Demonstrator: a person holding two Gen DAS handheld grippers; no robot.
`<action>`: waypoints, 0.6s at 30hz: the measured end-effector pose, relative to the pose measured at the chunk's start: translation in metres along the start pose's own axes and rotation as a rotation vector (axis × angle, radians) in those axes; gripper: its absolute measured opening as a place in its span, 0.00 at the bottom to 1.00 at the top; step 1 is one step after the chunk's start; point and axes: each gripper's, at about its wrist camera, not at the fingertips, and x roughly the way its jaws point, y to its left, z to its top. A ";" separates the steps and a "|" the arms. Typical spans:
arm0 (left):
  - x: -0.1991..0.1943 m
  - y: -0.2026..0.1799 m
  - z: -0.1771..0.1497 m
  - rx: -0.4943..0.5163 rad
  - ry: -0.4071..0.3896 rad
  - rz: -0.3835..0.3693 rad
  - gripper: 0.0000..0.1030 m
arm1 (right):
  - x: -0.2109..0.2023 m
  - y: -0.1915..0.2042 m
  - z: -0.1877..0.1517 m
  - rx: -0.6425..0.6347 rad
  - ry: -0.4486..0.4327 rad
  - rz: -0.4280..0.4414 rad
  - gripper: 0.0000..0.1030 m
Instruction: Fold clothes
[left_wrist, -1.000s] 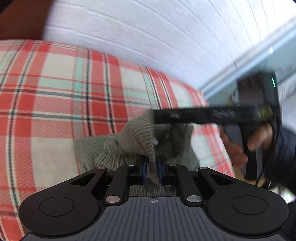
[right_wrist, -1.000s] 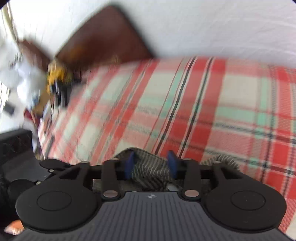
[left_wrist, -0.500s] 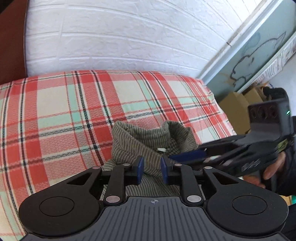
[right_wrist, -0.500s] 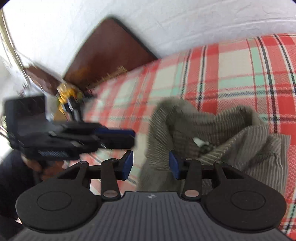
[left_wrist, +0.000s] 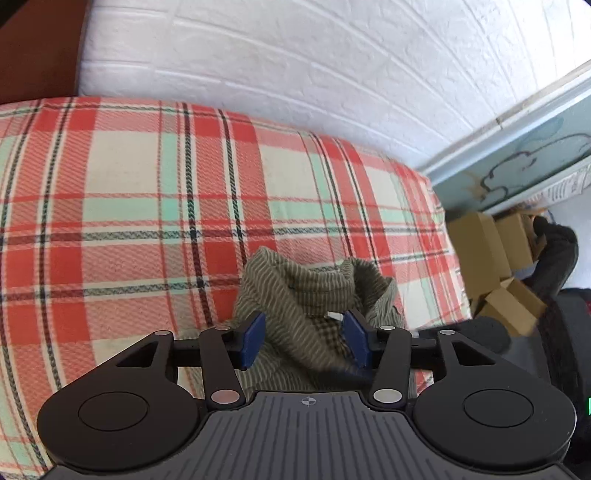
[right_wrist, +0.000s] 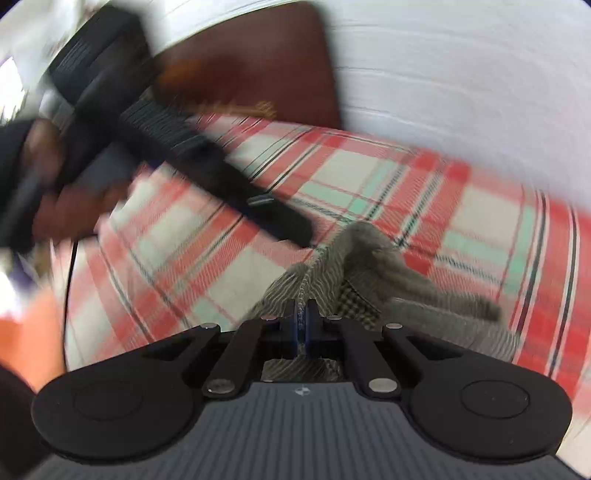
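An olive striped shirt (left_wrist: 295, 291) lies crumpled, collar up, on the red plaid bed sheet (left_wrist: 129, 206). My left gripper (left_wrist: 303, 341) hovers over the collar with its jaws opening; cloth sits between the blue pads (left_wrist: 251, 338), which do not press on it. In the blurred right wrist view my right gripper (right_wrist: 303, 325) is shut on a raised fold of the shirt (right_wrist: 369, 266). The left gripper (right_wrist: 184, 158) shows there as a dark streak at the upper left, with a hand (right_wrist: 48, 192) holding it.
A white brick wall (left_wrist: 295, 55) runs behind the bed, and a brown headboard (right_wrist: 251, 74) stands at one end. Cardboard boxes (left_wrist: 480, 251) are stacked off the bed's right edge under a pale blue panel (left_wrist: 517, 158). A dark sleeve (left_wrist: 554, 258) is near the boxes.
My left jaws have spread wide and released the collar. My right gripper swung in over the shirt, rolled, and closed on a fold of it.
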 end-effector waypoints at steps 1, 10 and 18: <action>0.004 -0.001 0.003 0.003 0.017 0.005 0.64 | 0.000 0.007 -0.001 -0.047 0.002 -0.010 0.04; 0.042 -0.008 0.014 0.037 0.113 0.120 0.00 | 0.002 0.024 -0.009 -0.117 0.019 -0.013 0.04; 0.021 0.002 -0.002 -0.037 0.034 0.036 0.00 | -0.024 -0.015 -0.014 0.222 -0.082 0.126 0.44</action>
